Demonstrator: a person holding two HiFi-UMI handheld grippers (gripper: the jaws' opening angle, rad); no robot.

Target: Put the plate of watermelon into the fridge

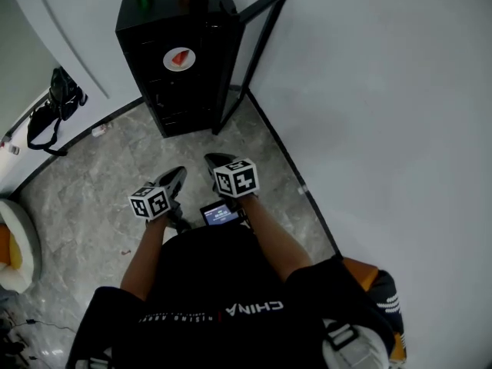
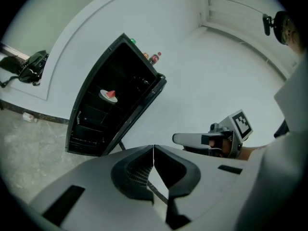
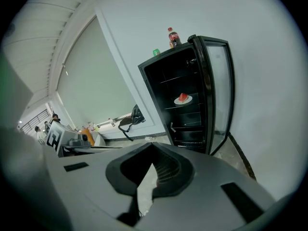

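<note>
Plate [image 1: 179,58] sits in the far fridge [image 1: 154,14]. The left hand-held gripper [image 2: 153,153] and right hand-held gripper [image 3: 153,150] are both closed and empty. Best next: nudge the door [image 1: 254,52] shut gently.

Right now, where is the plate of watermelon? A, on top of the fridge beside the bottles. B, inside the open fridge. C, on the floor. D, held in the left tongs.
B: the plate of watermelon sits inside the fridge, whose door stands open, while the left tongs and right tongs are shut and empty.
</note>
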